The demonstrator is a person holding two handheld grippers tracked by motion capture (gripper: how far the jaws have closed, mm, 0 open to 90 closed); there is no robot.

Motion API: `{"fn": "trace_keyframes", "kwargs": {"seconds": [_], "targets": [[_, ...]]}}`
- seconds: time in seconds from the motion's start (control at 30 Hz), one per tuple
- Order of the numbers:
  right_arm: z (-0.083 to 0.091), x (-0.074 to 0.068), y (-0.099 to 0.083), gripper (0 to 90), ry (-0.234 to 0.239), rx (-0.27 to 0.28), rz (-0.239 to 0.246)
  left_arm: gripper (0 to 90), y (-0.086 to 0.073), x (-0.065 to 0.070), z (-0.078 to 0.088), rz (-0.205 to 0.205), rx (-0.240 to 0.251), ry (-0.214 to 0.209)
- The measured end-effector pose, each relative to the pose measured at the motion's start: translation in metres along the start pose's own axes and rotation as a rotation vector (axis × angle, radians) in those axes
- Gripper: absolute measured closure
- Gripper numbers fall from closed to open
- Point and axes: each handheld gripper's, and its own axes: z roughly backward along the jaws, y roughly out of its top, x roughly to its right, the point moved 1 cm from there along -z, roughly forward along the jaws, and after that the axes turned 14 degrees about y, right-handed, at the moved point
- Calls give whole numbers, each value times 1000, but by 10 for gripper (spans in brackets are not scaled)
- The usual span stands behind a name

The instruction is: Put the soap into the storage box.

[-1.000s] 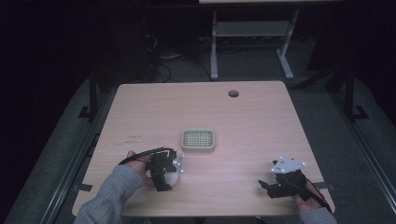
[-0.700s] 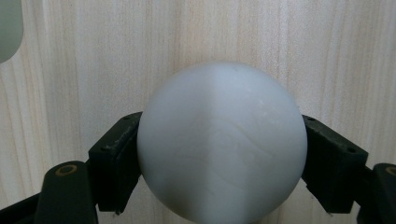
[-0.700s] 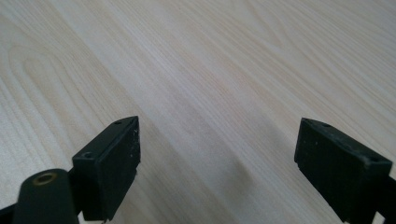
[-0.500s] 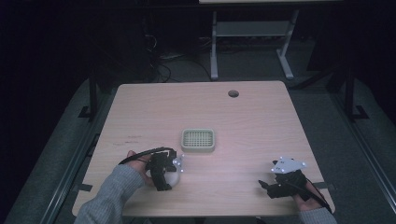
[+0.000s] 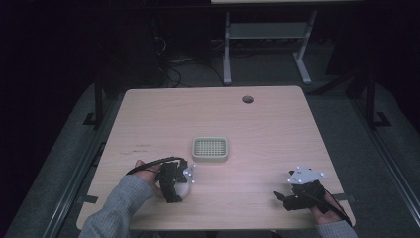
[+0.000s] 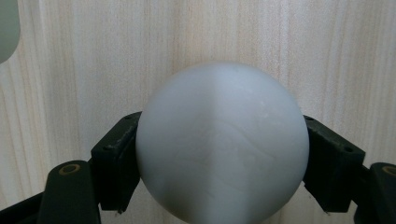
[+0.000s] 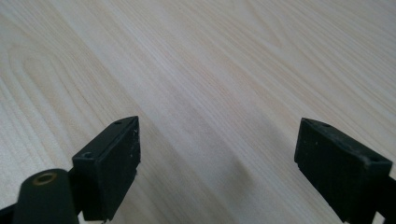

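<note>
My left jaws press against both sides of a white ball [image 6: 222,142], one pad on each flank at about its widest line, so my left gripper [image 5: 177,184] is clamped on it. The ball is round and smooth, with no long axis and no end that points any way. In the high view it sits low over the wooden table [image 5: 277,126], near the front edge at about seven o'clock from the table's middle. At roughly one o'clock from the ball, near but apart, lies a small pale tray with a grid top [image 5: 210,148]; its corner shows at the upper left of the left gripper view. Bare wood runs from there to the far edge, where a round hole [image 5: 247,99] sits at twelve o'clock. My right gripper [image 5: 289,197] rests near the front right corner at about five o'clock, well apart from the ball, its jaws spread wide over bare wood with nothing between them.
</note>
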Motion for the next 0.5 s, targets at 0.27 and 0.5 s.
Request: {"fn": "trace_keyframes", "kwargs": {"seconds": [0.27, 0.5], "targets": [[0, 0, 0, 139, 1, 0, 0, 237, 0, 1, 1, -12, 0, 9], [0, 0, 0, 139, -1, 4, -2, 238, 0, 2, 1, -10, 1, 3]]}}
